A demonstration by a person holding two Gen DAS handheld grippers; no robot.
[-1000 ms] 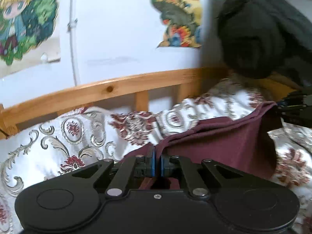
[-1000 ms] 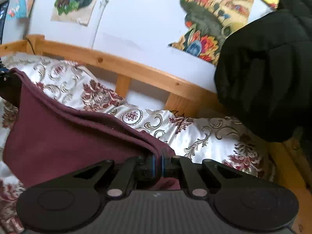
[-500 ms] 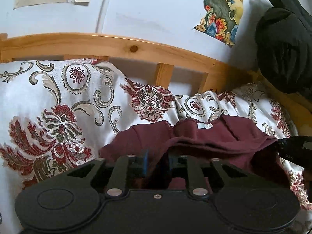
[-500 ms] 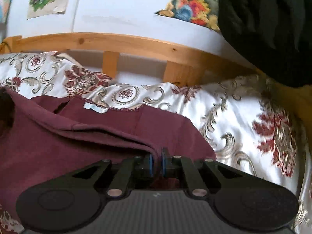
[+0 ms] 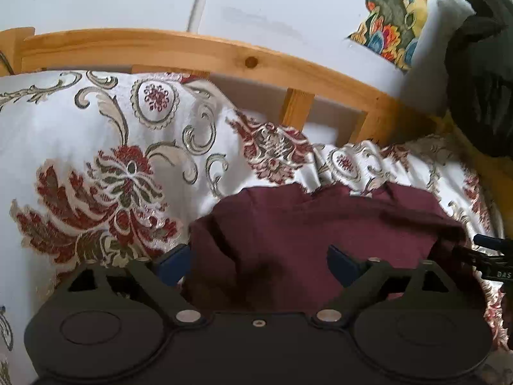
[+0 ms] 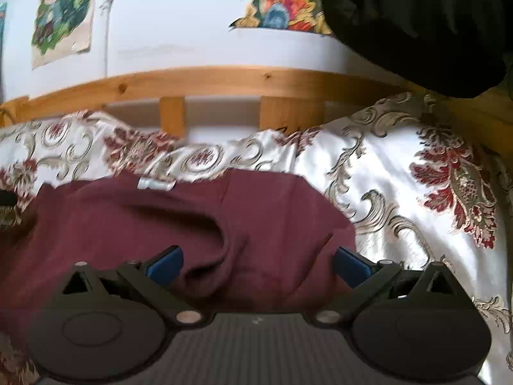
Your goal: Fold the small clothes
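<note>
Maroon garment (image 5: 320, 224) lies folded over on the patterned bedspread (image 5: 96, 160). Left claw (image 5: 259, 260) and right claw (image 6: 256, 261) both opening wide, gripping nothing; cloth sits between each claw's blue pads (image 6: 165, 261), unpinched.

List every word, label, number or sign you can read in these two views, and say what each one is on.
"DAS": white letters on the black body of the right gripper at the edge of the left wrist view; the rest is cut off.
Neck label on the maroon garment: too blurred to read.
Cartoon poster and colourful poster on the wall: no readable text.
</note>
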